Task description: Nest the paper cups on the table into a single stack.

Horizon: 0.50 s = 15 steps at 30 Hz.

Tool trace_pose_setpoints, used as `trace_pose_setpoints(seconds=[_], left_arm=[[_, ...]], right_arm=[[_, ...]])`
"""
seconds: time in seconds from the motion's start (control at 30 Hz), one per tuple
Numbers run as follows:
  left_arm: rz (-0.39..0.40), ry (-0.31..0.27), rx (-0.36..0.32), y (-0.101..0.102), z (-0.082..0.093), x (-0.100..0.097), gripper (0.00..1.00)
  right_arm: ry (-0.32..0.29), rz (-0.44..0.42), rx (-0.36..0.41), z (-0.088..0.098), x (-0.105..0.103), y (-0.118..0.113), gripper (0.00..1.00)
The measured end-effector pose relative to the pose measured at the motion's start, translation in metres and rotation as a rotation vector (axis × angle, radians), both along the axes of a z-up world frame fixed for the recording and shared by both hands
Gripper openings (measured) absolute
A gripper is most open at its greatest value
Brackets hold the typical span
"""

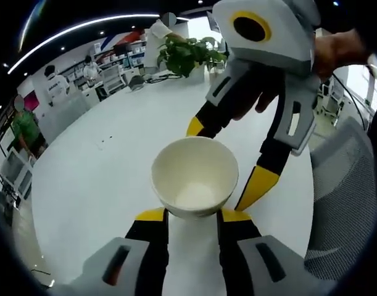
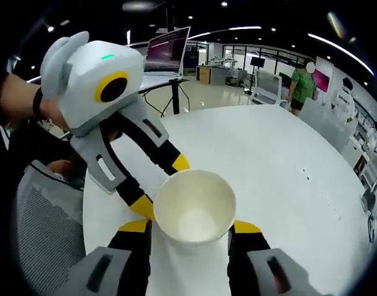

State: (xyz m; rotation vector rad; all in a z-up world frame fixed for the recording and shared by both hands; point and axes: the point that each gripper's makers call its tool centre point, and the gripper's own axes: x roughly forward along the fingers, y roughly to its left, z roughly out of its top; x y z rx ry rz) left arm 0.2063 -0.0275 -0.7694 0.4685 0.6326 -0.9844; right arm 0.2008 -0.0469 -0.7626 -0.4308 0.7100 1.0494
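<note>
One white paper cup (image 1: 194,176) stands upright on the round white table (image 1: 102,179), its mouth open to both cameras. My left gripper (image 1: 193,214) has its yellow-tipped jaws pressed against the cup's lower wall from the near side. My right gripper (image 1: 225,157), held by a hand, reaches in from the far right with its jaws spread about as wide as the rim. In the right gripper view the cup (image 2: 194,206) sits between the right gripper (image 2: 191,226) tips, and the left gripper (image 2: 160,184) comes in from the upper left. Whether other cups are nested inside is hidden.
A potted green plant (image 1: 188,54) stands at the table's far edge. A grey mesh chair (image 1: 345,197) is beside the table. A laptop (image 2: 166,52) sits on a desk behind. People stand in the background.
</note>
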Motion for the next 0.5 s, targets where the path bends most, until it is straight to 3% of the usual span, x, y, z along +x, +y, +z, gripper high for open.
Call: trace_pose_setpoints(seconds=[0.27, 0.5], left_arm=[[-0.017, 0.033, 0.022, -0.003, -0.022, 0.003, 0.29], [0.006, 0.054, -0.003, -0.002, -0.02, 0.0, 0.29]], right_arm=[[0.034, -0.003, -0.013, -0.013, -0.003, 0.0, 0.49], [0.032, 0.0, -0.022, -0.016, -0.002, 0.0, 0.48]])
